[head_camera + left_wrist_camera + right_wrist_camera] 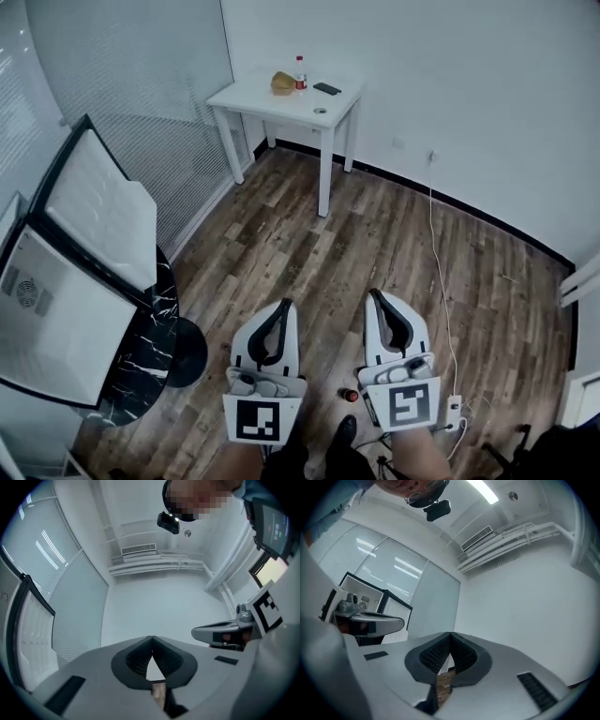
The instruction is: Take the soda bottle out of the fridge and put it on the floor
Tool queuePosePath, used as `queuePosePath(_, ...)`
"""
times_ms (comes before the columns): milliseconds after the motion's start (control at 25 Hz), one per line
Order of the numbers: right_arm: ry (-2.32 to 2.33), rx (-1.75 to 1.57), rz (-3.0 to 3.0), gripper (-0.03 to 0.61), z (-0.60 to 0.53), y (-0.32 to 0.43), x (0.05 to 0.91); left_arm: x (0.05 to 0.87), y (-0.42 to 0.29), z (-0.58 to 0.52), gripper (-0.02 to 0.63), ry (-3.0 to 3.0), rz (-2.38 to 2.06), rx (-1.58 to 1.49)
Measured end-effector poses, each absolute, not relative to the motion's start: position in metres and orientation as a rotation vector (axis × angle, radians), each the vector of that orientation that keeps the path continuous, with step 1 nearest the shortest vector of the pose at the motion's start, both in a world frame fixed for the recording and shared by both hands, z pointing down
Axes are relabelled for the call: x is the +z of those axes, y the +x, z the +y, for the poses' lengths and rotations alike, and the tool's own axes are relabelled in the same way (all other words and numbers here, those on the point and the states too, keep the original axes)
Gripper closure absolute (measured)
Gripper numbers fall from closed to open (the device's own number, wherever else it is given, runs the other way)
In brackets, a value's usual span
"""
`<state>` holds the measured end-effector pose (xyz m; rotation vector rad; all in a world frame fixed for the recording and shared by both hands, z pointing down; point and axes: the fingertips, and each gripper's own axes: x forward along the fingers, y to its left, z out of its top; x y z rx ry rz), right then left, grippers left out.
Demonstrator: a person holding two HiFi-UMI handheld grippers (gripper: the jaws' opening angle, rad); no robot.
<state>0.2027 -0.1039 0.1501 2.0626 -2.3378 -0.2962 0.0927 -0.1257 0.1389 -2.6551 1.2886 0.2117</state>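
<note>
The left gripper (283, 307) and the right gripper (375, 296) are both closed tip to tip on nothing, held low over the wood-plank floor (309, 244). Between them stands what I take for the soda bottle (350, 395), seen from above: small, dark and red-capped, too small to be sure. If so, the placing looks done and the next move is only to draw clear. At the left, the boxy white fridge (56, 319) has its black-framed door (98, 202) open.
</note>
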Motion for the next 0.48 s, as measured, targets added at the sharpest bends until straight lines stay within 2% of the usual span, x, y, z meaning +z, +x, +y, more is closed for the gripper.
queuePosePath(480,2.094,-0.468,-2.312,0.566,-0.062,0.176,0.047,0.03,0.066,-0.085,0.603,-2.591,1.264,0.307)
